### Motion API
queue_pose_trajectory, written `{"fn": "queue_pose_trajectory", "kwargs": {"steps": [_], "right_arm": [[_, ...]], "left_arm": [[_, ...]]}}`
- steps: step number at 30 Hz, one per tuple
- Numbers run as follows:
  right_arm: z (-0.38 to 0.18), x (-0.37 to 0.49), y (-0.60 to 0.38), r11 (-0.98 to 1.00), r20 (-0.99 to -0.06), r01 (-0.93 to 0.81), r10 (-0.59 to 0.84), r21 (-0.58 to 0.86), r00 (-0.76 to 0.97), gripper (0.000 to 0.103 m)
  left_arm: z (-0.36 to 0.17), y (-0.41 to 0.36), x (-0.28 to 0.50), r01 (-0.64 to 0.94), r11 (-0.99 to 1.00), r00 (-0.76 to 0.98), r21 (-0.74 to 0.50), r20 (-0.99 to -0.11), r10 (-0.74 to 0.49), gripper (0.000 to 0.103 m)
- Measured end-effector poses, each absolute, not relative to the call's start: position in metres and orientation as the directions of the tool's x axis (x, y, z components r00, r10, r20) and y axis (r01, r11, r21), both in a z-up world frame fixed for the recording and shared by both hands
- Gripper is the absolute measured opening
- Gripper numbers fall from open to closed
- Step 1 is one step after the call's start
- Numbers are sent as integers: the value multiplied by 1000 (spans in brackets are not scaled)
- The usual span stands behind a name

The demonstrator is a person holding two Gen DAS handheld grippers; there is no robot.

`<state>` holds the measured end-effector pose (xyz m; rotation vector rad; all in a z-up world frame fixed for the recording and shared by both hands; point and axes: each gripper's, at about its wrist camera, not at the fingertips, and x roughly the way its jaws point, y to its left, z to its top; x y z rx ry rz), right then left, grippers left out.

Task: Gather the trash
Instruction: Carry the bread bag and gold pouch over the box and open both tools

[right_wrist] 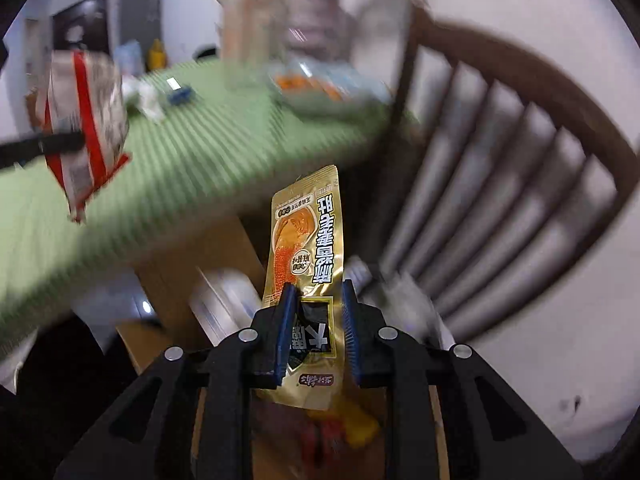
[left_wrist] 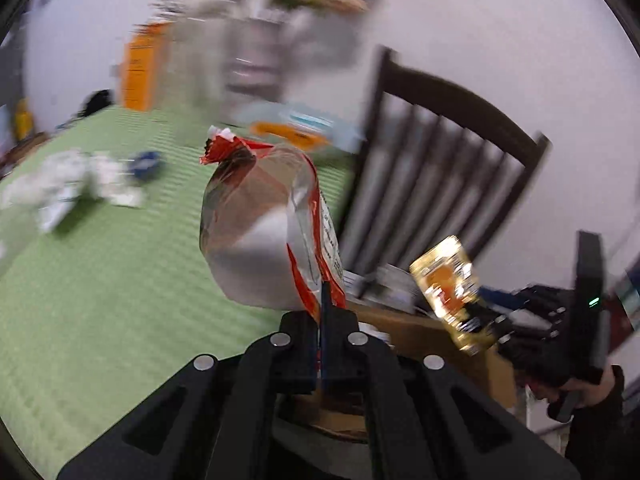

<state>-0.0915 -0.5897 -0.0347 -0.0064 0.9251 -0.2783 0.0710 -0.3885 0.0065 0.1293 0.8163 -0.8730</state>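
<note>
My left gripper (left_wrist: 322, 300) is shut on the lower edge of a clear, red-trimmed snack bag (left_wrist: 264, 236), which stands puffed up above the jaws. In the right wrist view that bag (right_wrist: 86, 120) hangs at the far left over the green table, with the left gripper (right_wrist: 76, 142) on it. My right gripper (right_wrist: 318, 296) is shut on a gold sauce packet (right_wrist: 306, 236) that sticks up between the blue pads (right_wrist: 285, 320). The left wrist view shows the same packet (left_wrist: 450, 288) at lower right, past the table edge. Both views are motion-blurred.
An open cardboard box (right_wrist: 172, 280) sits below the table edge, with red and yellow wrappers (right_wrist: 344, 432) in it. The green-striped table (left_wrist: 100, 280) holds crumpled white paper (left_wrist: 68, 188), a blue item (left_wrist: 146, 164), a food tray (left_wrist: 304, 130) and jars. A dark wooden chair (left_wrist: 448, 160) stands to the right.
</note>
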Motion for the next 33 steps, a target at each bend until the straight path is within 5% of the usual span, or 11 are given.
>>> {"fn": "queue_pose_trajectory", "kwargs": {"steps": [8,20,21,22,24,33], "right_arm": [[-101,-140,-623,950,-879,304,-206,-74,431,24],[-124,-146,-629,957,-894,291,-144,-16,425,19],[-124,-147,-630,956,-892,293,-142,-11,429,19],[-124,-147,-630,956,-891,294,-141,-9,431,19],[-125,-147,-630,955,-892,296,-140,-8,429,19],[-123,-143,-630,952,-892,307,-148,-11,426,19]], "left_arm": [[-46,-468,20,822,504,131,-267,-771,-623,0],[-108,-525,-1,843,482,30,-240,-873,-487,0],[-110,-529,1,840,487,26,-239,-878,-477,6],[-113,-533,2,841,486,17,-240,-884,-466,24],[-115,-536,1,838,491,19,-236,-888,-459,36],[-98,-515,7,819,511,32,-260,-869,-493,45]]}}
